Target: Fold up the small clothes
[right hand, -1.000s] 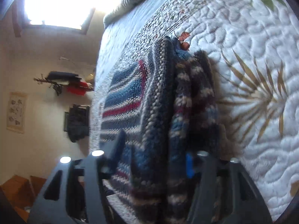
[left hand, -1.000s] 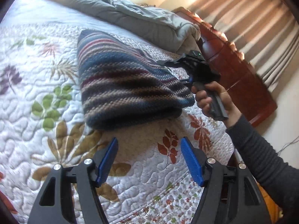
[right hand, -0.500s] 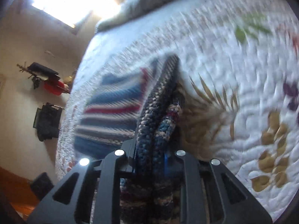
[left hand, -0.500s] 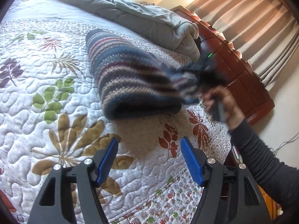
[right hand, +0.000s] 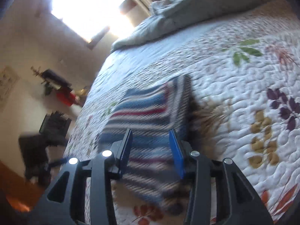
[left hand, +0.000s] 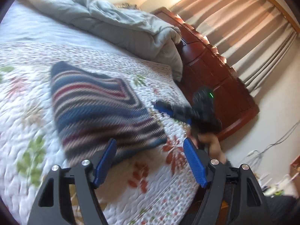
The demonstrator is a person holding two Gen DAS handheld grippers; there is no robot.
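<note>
The left wrist view shows the folded striped knit garment in blue, red and cream [left hand: 101, 116] lying flat on the white quilted bedspread with leaf print [left hand: 28, 112]; it also shows the right gripper [left hand: 168, 110], its blue pad clear of the cloth just beyond the garment's right edge, and the person's hand [left hand: 211, 142] that bears it near the bed's right side; a reddish wooden footboard [left hand: 215, 78], beige pleated curtains [left hand: 243, 28] and a crumpled grey duvet [left hand: 131, 31] lie at the far side. The right wrist view shows none of the hand; it gives instead a bright window [right hand: 90, 7], a cream wall with dark and red items hung on it [right hand: 61, 91], and the same garment [right hand: 150, 116] from its short end.

The garment's long axis runs from the near right of the bed toward the far left in the left wrist view; its stripes bend to a point at the far right corner; motion blur hides finer detail.

The left gripper [left hand: 150, 161] hovers over the garment's near edge, jaws opening, nothing between them. The right gripper [right hand: 151, 146] stands above the garment's near end, jaws opening; the pads stand clear of the cloth; the garment is released and rests on the bedspread.
</note>
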